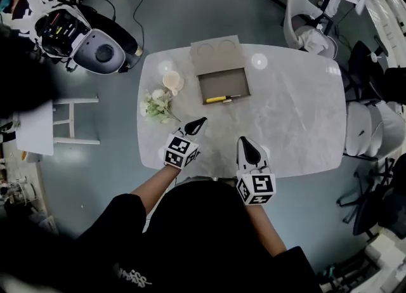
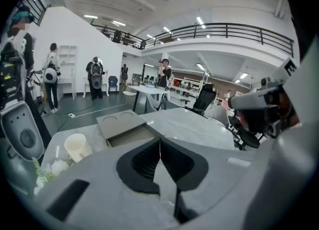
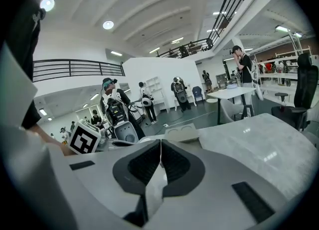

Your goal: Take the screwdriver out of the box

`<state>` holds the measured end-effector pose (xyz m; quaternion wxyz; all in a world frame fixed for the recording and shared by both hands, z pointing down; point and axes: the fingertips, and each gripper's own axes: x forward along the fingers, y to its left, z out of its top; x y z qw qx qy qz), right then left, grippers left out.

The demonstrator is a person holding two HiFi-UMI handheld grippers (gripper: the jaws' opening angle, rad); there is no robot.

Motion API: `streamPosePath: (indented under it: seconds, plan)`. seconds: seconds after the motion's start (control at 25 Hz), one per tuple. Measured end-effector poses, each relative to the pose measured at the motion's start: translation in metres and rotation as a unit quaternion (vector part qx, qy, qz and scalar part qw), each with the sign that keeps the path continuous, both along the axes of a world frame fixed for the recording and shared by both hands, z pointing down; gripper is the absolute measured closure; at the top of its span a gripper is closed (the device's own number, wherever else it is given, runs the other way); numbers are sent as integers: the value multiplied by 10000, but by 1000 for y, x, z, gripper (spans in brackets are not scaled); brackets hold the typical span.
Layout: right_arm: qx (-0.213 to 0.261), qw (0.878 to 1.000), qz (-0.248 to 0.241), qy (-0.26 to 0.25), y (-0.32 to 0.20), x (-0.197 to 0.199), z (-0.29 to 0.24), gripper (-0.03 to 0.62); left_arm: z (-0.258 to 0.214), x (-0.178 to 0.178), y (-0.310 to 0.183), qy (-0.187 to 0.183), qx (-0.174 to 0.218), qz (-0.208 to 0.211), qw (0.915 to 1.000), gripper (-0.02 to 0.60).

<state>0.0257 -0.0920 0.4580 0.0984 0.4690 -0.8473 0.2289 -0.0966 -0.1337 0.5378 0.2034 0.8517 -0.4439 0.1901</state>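
- Pale marble table [image 1: 298, 114] on a grey floor, office chairs around it.
- Open brown box [image 1: 242, 73] stands at the table's far side, its lid [image 1: 217, 54] just behind it.
- Screwdriver [image 1: 222, 99] – yellow handle – lies inside the box, along its near wall.
- Cup [image 1: 172, 82] and white flowers [image 1: 157, 104] sit left of the box.
- Left gripper [image 1: 200, 121]: jaws pressed together, nothing between them – well short of the box.
- Right gripper [image 1: 245, 140]: jaws likewise together, empty, over the near edge.
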Motion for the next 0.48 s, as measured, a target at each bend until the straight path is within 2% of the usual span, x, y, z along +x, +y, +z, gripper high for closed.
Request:
streamPosePath:
  seconds: [0.16,0.28,0.48]
  plan:
    - [-198,9998,-30,-71,-35,0,14,580,30,1,-35,-100,-360,278,9989,565]
    - [-349,9993,-71,-98,-53,-1,23,580,50,2,-60,-398,-525,525,9964,565]
    - [-515,9984,-236,-76,-75,-2,35,581,92,4,-88,-947,-955,1147,9843,563]
